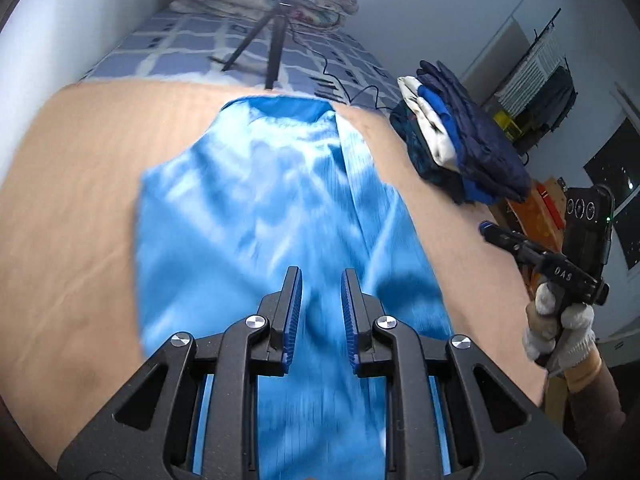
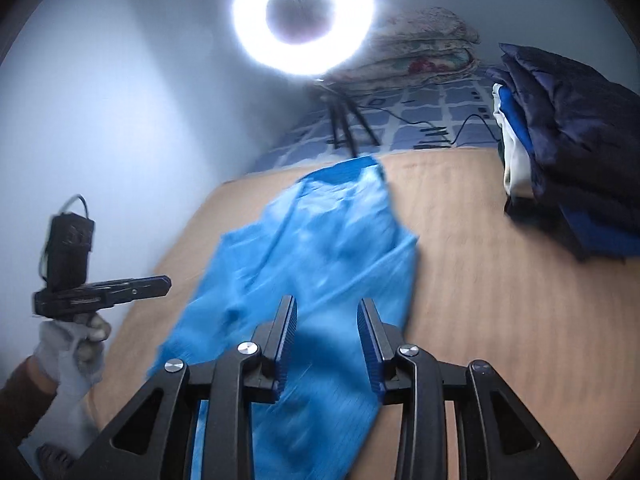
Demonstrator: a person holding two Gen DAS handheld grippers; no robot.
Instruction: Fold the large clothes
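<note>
Lying lengthwise on a tan wooden counter (image 1: 80, 208), a bright blue garment (image 1: 264, 200) stretches from the near edge toward a ring light (image 2: 303, 20) on a black tripod (image 1: 272, 32). Above the garment's near end, the left hand-held gripper (image 1: 322, 300) hangs with jaws parted, grasping nothing. The right hand-held gripper (image 2: 327, 328) hovers over the same end, likewise released. Beside the garment sits a pile of folded clothes (image 1: 456, 148). Beyond the ring light lies a checked bed (image 1: 180, 48).
</note>
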